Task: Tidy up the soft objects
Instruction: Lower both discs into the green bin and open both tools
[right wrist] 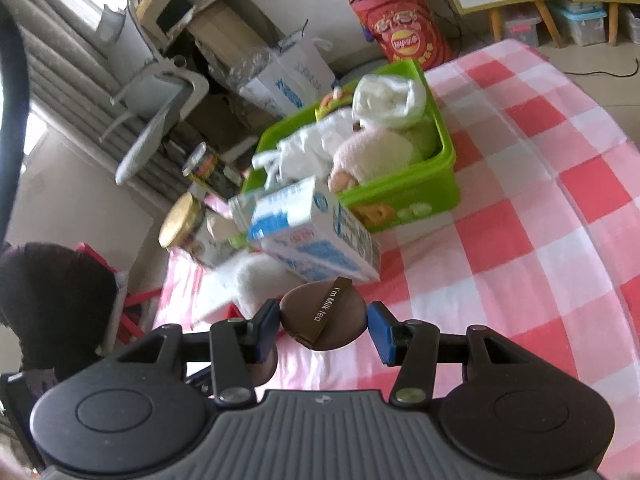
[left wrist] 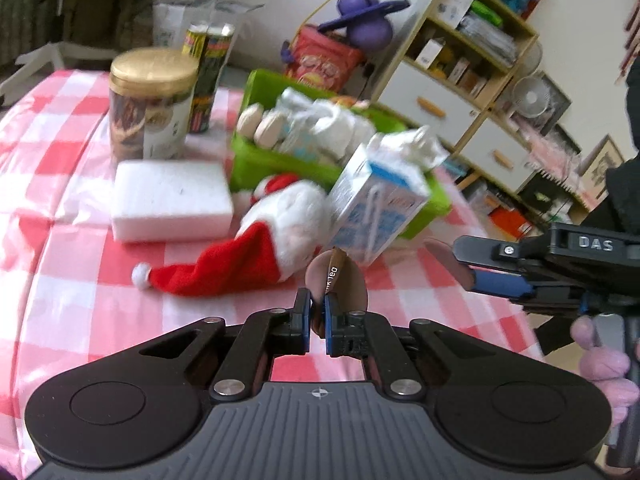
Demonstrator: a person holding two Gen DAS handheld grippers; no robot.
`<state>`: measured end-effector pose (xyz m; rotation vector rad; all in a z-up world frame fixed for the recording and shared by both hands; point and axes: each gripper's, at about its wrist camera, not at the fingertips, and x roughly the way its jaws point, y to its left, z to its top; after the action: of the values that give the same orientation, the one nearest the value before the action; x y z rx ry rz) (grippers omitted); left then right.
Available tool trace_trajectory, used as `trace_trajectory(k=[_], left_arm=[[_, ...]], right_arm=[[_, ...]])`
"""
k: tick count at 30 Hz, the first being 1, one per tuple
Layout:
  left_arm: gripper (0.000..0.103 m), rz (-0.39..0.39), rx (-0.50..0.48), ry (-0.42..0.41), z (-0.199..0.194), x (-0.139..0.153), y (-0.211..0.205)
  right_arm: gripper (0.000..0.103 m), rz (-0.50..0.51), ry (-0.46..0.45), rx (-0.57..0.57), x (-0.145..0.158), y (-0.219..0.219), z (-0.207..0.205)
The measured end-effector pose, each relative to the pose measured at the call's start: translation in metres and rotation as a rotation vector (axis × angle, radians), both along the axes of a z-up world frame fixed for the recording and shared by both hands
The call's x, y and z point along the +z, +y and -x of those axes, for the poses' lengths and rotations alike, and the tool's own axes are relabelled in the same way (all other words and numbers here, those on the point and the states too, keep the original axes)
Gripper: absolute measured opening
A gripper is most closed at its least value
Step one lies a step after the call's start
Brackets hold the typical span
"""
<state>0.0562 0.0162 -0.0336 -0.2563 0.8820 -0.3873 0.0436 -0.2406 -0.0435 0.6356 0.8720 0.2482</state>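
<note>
While the left gripper (left wrist: 318,312) pinches the thin edge of a brown round puff (left wrist: 335,280), its jaws nearly together on it, the right gripper (right wrist: 323,320) brackets the same puff (right wrist: 323,316) across its flat width; its left pad touches the rim, and the right pad sits so close that I cannot tell if it presses. A strap reading "I'm Milk tea" crosses the face. The puff hangs above the checked tablecloth (left wrist: 80,280), near the front side of the green bin (right wrist: 448,168).

It looks light and spongy, likely to squash and bend under a hard squeeze, so a gentle hold on the rim or under the strap should do; dropping it would do no harm.

Beside the bin lean a milk carton (left wrist: 372,208), a Santa plush (left wrist: 280,240) and a white foam block (left wrist: 172,204). The bin already holds pale soft items.
</note>
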Motion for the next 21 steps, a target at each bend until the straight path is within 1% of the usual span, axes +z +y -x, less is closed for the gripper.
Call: trace_trajectory(k=[5, 8, 12, 16, 21], left_arm=[[0.002, 0.031, 0.007, -0.044, -0.013, 0.028, 0.001], [0.002, 0.038, 0.019, -0.078, -0.031, 0.045, 0.001], [0.002, 0.007, 0.024, -0.112, -0.063, 0.059, -0.008], [0.002, -0.041, 0.032, -0.131, -0.098, 0.057, -0.018], [0.002, -0.131, 0.057, -0.134, -0.137, 0.039, -0.032]], right_arm=[[0.025, -0.031, -0.018, -0.067, 0.011, -0.016, -0.012], [0.025, -0.042, -0.017, -0.098, 0.013, -0.024, -0.026], [0.025, -0.048, -0.031, -0.141, 0.015, -0.03, -0.047], [0.025, -0.037, -0.04, -0.18, 0.01, -0.032, -0.064], [0.025, 0.009, -0.051, -0.192, 0.0, -0.025, -0.079]])
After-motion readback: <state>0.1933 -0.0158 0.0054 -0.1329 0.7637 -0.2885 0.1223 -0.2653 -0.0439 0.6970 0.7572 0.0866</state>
